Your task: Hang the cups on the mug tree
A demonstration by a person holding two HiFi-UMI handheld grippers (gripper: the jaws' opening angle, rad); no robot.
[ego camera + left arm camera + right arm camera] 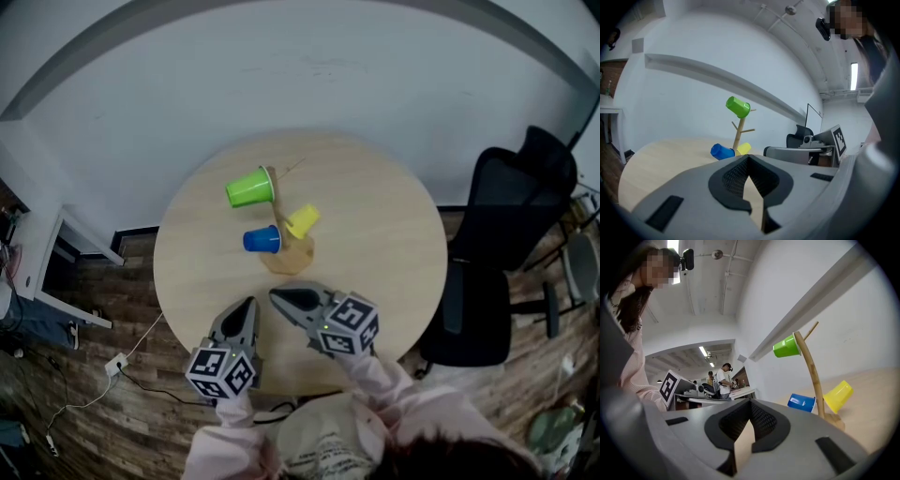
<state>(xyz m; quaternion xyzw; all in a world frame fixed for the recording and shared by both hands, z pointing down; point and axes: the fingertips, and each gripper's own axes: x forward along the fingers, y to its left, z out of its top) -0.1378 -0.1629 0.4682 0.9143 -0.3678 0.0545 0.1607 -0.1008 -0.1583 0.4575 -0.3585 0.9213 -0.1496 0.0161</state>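
**Status.** Work looks complete: all three cups sit on the slim bamboo mug tree [289,253], which stands near mid-tabletop on the round pale-wood tabletop [394,234]. No loose cup in any view.

**Cup positions, ref. the tree.**
- Lime-green plastic cup [249,187]: highest, on an upper branch at the tree's far-left side, lying roughly horizontal.
- Royal-blue plastic cup [262,241]: low on the left side, just above the tree's base.
- Small yellow plastic cup [302,221]: low on the right side, tilted.

**Tools.**
- Left tool [246,307]: jaws together, nothing between them. It is parked on the near side of the tree, well apart from it.
- Right tool [277,296]: jaws closed and empty, just beside the left one, also on the near side.

**Handling (judgement).**
- Cups appear thin-walled, light and smooth, so prob. slippery and easily dented under a hard squeeze.
- Best hold is across the body near the closed end, w/ moderate pressure.
- The tree looks light and top-loaded, so a sideways tug on a cup could tip it.

**Not verifiable.**
- Branch tips are hidden inside the cups, so depth of seating is unknown.
- Can't tell whether any cup has a handle.
- Whether the blue cup touches the base is unclear.
- Tabletop's near edge is masked by the tools and sleeves.
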